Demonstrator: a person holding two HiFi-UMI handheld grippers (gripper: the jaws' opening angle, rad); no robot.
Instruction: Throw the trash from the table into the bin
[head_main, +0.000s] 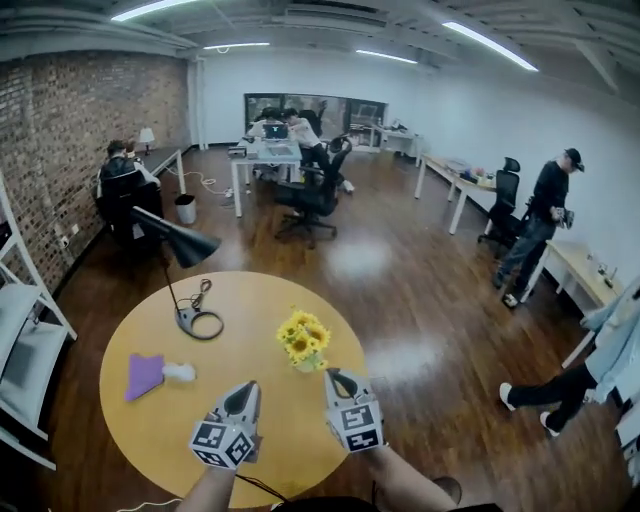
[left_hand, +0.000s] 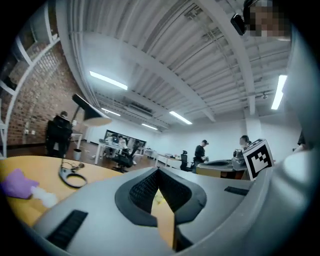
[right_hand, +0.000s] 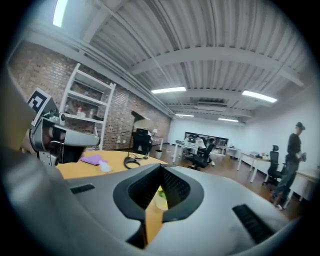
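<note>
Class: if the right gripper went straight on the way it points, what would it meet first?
Probably the sunflower vase, just past the shut fingers of the right gripper; depth is unclear.

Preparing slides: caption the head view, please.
Shut left gripper and right gripper hover above a round table with purple scrap, white wad, sunflowers and lamp.

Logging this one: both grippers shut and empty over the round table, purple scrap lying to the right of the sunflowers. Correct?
One slip: the purple scrap lies left of the sunflowers, not right, as the head view shows. The rest stands: the left gripper and right gripper are shut and empty over the round table.
</note>
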